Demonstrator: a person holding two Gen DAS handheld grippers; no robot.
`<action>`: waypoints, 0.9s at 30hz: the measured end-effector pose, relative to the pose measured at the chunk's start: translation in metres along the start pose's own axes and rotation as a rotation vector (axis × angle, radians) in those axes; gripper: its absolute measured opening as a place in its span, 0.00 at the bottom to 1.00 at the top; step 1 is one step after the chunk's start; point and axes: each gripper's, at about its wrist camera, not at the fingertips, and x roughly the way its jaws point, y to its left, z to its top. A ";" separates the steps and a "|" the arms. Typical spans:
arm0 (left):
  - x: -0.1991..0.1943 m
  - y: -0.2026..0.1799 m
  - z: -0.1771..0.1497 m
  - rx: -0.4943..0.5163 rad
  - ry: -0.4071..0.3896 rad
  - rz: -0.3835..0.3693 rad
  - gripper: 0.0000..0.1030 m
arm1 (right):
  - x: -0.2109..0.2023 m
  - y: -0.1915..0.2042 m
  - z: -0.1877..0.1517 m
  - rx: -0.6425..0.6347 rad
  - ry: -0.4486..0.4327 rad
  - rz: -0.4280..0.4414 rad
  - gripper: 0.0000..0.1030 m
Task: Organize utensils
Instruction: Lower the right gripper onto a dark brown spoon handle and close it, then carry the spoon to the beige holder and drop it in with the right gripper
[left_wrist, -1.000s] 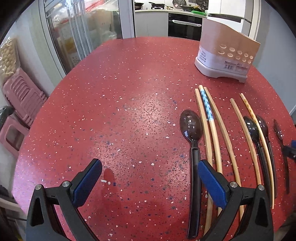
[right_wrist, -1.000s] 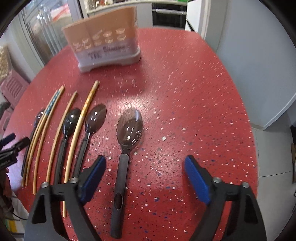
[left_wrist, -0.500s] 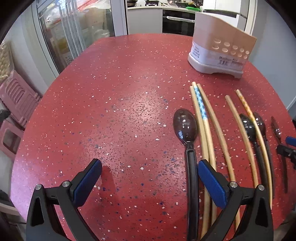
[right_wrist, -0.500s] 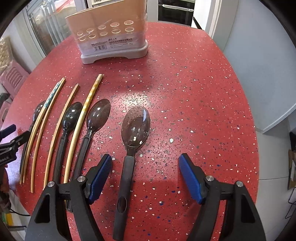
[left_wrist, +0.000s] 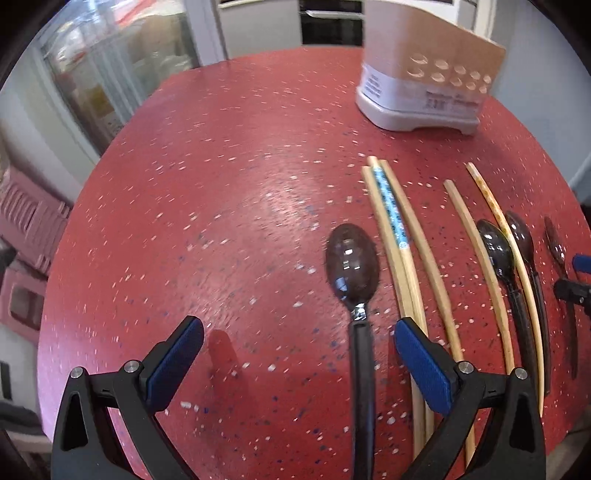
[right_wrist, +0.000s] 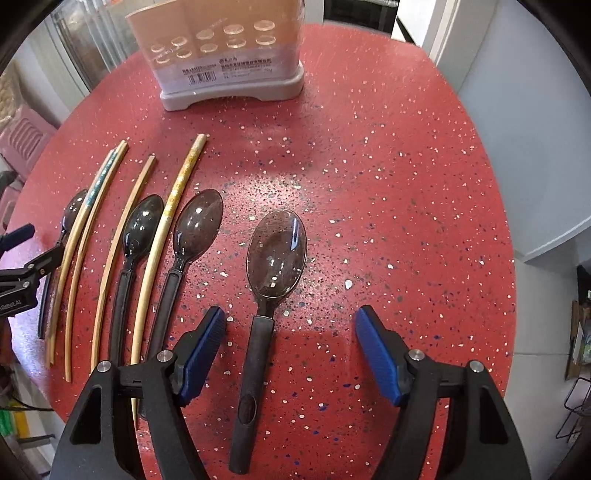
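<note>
On the red speckled table lie several dark plastic spoons and several wooden chopsticks in a row. My left gripper (left_wrist: 299, 350) is open low over the table, with the leftmost spoon (left_wrist: 352, 262) between its fingers, its handle close to the right pad. My right gripper (right_wrist: 291, 343) is open around the handle of the rightmost, largest spoon (right_wrist: 275, 254). A beige and white utensil holder (right_wrist: 229, 62) with round holes stands at the back; it also shows in the left wrist view (left_wrist: 424, 81). The chopsticks (left_wrist: 399, 236) lie between the spoons.
Two more spoons (right_wrist: 195, 229) lie between chopsticks (right_wrist: 173, 206) left of my right gripper. The table edge (right_wrist: 513, 258) drops off to the right near a grey wall. Pink stools (left_wrist: 22, 236) stand beside the table at the left.
Both grippers have moved forward and lower toward the spoons. The left spoon handle now lies between the left fingers. The right spoon sits closer between the right fingers.
</note>
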 end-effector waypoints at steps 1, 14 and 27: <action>0.000 -0.002 0.003 0.009 0.010 -0.021 1.00 | 0.001 -0.001 0.004 -0.003 0.022 -0.001 0.68; 0.003 -0.047 0.043 0.148 0.088 -0.127 0.38 | 0.001 -0.017 0.022 -0.056 0.041 0.034 0.12; -0.055 -0.044 0.033 -0.082 -0.219 -0.185 0.38 | -0.025 -0.059 0.019 0.006 -0.131 0.237 0.12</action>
